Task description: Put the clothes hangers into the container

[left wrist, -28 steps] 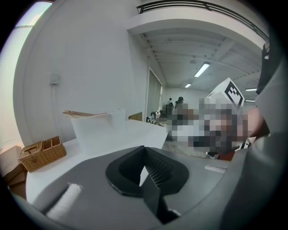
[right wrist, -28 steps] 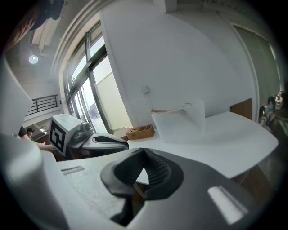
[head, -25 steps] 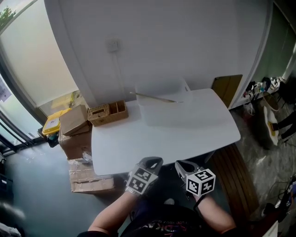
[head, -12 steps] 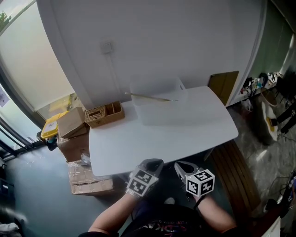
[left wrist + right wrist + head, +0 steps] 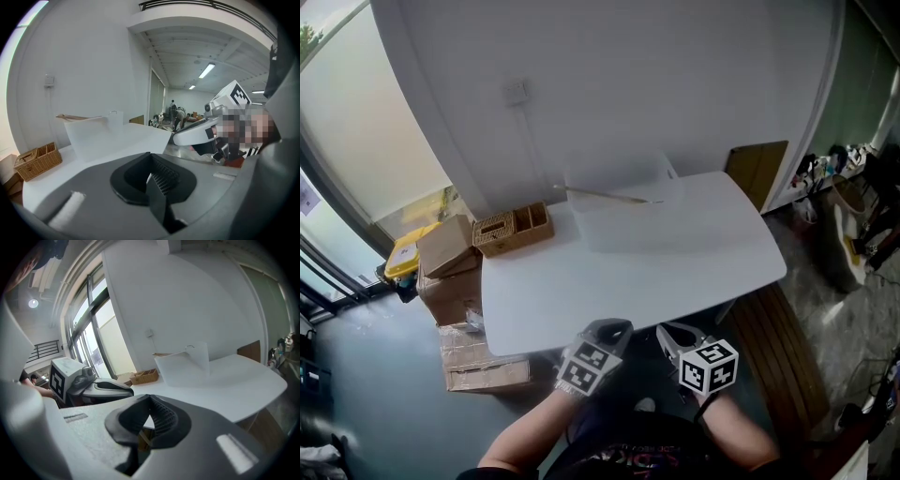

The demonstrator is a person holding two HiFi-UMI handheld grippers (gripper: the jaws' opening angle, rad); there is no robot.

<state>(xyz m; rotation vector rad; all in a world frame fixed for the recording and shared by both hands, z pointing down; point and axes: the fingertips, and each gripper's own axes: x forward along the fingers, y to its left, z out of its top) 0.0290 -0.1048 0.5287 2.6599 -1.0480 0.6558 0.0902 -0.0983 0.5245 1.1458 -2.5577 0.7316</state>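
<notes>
- Cardboard boxes [image 5: 450, 251]: stacked on the floor, well off to the left of your left fingers and beyond them, beside the table's left end.
- Wicker basket [image 5: 516, 230]: stood on the table [image 5: 609, 286] at its far left corner, well ahead and to the left of your left fingers; divided into compartments, contents too small to tell.
- Left gripper [image 5: 614, 328]: you held it just short of the table's near edge, pointing forward and slightly down. Its fingers were pressed fully together with nothing between them.
- Clothes hanger [image 5: 605, 196]: one wooden hanger lay across the top of the container, far ahead of both sets of fingers and apart from them. Whether it rested on the rim or partly inside could not be told.
- Container [image 5: 623, 225]: a pale, see-through box at the back of the table against the wall, straight ahead of the gap between your two grippers.
- Right gripper [image 5: 670, 333]: you held it just beside the left one, at the same near edge. Its fingers were closed as well and gripped nothing.
- Wooden board [image 5: 757, 169]: leaned against the wall, far ahead and to the right of your right fingers.
</notes>
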